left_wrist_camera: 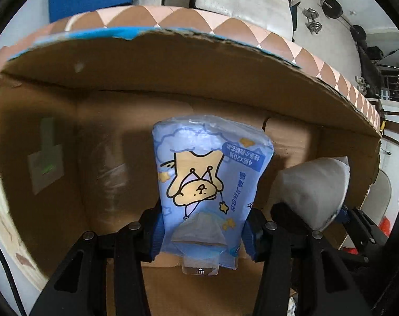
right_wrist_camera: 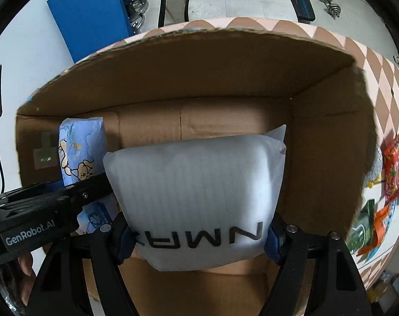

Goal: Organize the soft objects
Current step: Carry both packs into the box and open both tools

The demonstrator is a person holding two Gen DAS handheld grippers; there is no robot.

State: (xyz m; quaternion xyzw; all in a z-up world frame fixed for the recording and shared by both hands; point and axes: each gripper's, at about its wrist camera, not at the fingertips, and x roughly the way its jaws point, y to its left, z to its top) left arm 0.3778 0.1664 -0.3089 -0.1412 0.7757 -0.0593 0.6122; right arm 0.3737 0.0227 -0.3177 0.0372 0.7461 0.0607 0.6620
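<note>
- Left gripper point(left_wrist_camera: 203, 234): you have it pinched on the blue tissue pack point(left_wrist_camera: 210, 181) by its near end. The pack's long axis runs straight forward from the fingers, toward the back wall of the cardboard box point(left_wrist_camera: 152, 79).
- Right gripper point(right_wrist_camera: 199, 239): it is clamped across the near end of the white soft pack point(right_wrist_camera: 196, 184), whose broad face is toward the camera and which lies crosswise in the box point(right_wrist_camera: 318, 137).
- Key relation — both packs are inside the box opening, side by side, with the blue tissue pack point(right_wrist_camera: 79, 152) on the left. The white soft pack point(left_wrist_camera: 314, 189) sits just beside your left fingers; touching or not cannot be told.
- The floor of the box ahead of each pack looks bare, so a short lowering and release should suffice.
- Obstacles: the box walls on either side, and each gripper to the other — release one at a time.
- Outside, to the right: coloured snack packets point(right_wrist_camera: 394, 168) on the checked tablecloth point(right_wrist_camera: 383, 79), well apart from both grippers.
</note>
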